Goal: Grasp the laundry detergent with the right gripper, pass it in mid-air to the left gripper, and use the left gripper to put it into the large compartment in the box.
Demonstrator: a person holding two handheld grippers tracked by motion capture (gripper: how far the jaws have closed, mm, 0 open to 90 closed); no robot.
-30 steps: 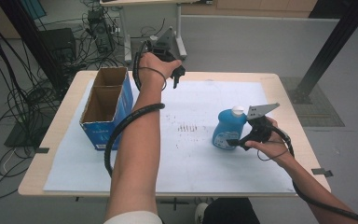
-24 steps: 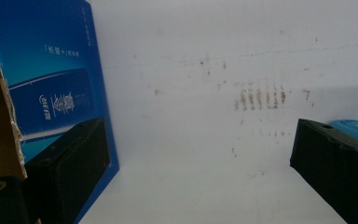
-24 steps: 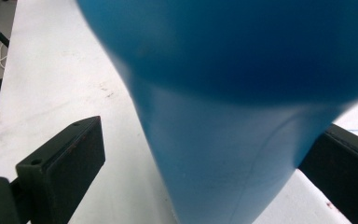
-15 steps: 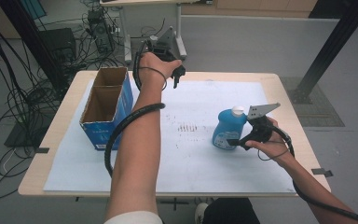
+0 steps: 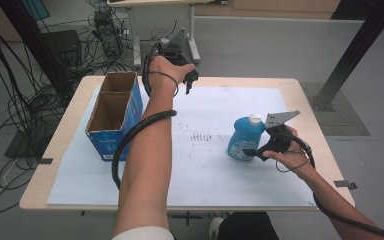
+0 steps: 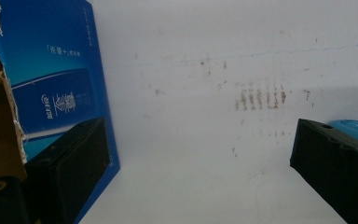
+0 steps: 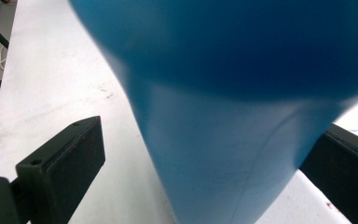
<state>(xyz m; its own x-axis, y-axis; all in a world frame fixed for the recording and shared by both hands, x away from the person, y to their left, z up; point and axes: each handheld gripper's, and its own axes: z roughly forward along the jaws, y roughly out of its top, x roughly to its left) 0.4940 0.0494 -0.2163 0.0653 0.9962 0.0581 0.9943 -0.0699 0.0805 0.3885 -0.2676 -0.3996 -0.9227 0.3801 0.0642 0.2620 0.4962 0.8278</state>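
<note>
Blue detergent bottle (image 5: 245, 140) with white cap, upright on white paper sheet (image 5: 205, 165) at 3 o'clock of table (image 5: 55, 150), between spread jaws of right gripper (image 5: 252, 151), gap visible on one side. Left gripper (image 5: 190, 80) at 12 o'clock, raised over sheet, jaws wide apart, pinching nothing. Blue cardboard box (image 5: 112, 117), open-topped, two compartments, at 9 o'clock.
</note>
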